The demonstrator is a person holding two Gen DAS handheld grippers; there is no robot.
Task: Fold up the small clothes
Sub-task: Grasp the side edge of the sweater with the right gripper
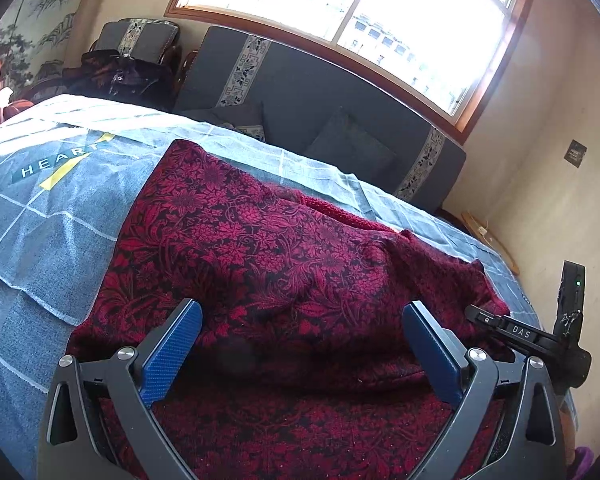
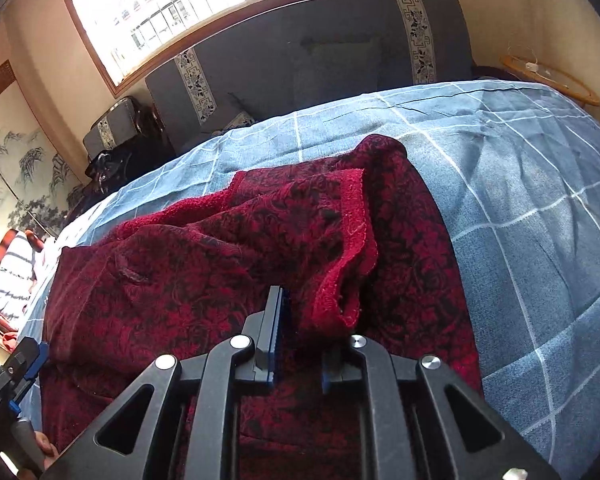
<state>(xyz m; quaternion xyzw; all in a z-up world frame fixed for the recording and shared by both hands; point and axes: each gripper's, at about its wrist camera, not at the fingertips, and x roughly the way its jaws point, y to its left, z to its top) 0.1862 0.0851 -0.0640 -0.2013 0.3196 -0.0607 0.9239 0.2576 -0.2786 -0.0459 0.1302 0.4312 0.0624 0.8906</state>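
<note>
The red floral garment (image 1: 260,248) lay spread on the blue checked bed (image 1: 52,216), long axis running left to right. The left gripper (image 1: 302,344) hovered wide-jawed over its near edge; the right gripper (image 2: 300,344), nearer the folded-over flap, pinched that hem.

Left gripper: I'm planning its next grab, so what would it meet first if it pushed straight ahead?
Most likely the red floral garment: the open left gripper hangs low over it, jaws wide, and the cloth humps up directly ahead. Depth is unclear, so contact height is uncertain.
</note>
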